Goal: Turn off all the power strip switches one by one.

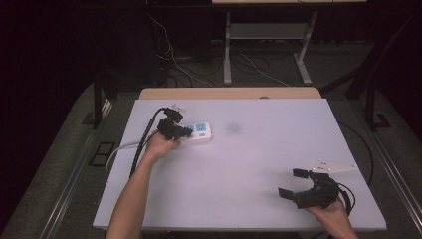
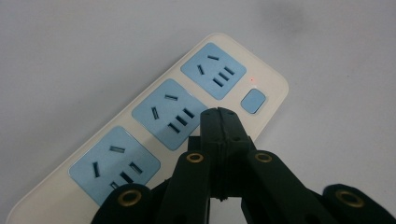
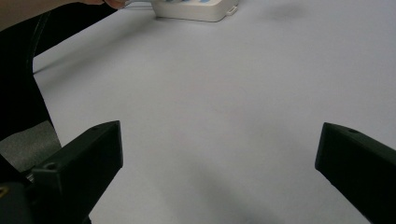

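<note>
The white table point(image 1: 239, 164) is lying under both grippers. The cream power strip point(image 2: 159, 126) with three blue sockets is sitting just beyond and beneath the left gripper point(image 2: 218, 116) — whose jaws are pressing together with nothing between them, tips hovering over the strip's edge between the middle socket and the blue switch point(image 2: 253, 101). The right gripper point(image 1: 294, 183) is resting well apart from the strip, near the table's front — jaws standing wide, holding nothing.
</note>
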Available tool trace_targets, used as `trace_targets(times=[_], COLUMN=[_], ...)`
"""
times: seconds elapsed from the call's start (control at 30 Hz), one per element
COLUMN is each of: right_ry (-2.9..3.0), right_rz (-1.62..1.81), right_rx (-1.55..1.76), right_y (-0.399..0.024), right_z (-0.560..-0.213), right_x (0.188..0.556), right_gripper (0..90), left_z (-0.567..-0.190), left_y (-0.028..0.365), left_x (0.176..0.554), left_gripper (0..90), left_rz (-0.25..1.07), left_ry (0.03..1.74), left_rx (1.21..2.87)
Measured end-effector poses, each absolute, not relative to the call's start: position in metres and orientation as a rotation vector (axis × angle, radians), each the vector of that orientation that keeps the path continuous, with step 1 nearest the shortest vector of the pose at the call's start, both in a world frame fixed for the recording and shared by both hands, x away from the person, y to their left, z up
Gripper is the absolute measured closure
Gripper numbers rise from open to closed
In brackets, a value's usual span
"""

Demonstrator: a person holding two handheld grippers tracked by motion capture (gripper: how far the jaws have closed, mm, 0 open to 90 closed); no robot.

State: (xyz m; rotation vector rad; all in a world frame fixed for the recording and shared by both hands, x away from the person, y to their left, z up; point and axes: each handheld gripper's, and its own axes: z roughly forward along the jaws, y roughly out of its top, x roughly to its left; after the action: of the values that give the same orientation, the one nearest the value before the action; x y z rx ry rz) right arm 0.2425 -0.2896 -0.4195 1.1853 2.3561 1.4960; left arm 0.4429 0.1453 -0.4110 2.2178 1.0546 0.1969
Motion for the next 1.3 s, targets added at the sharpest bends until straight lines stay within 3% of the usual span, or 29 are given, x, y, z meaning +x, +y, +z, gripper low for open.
trace_targets(times=[0.57,1.3], right_ry=[2.356,2.355], right_rz=[1.496,1.495], right_rx=[1.183,1.182], right_y=[-0.2897,-0.2903], right_z=[-0.4194,-0.4193], right_x=[0.2418,0.2414], right_gripper=[0.6,0.6], left_z=[-0.4149,-0.4183], left_y=[0.1503,0.1526], left_x=[0.4435,0.4417], left_gripper=[89.5,89.6], left_rz=[0.109,0.121], left_ry=[1.093,1.093], left_rx=[2.162,2.131])
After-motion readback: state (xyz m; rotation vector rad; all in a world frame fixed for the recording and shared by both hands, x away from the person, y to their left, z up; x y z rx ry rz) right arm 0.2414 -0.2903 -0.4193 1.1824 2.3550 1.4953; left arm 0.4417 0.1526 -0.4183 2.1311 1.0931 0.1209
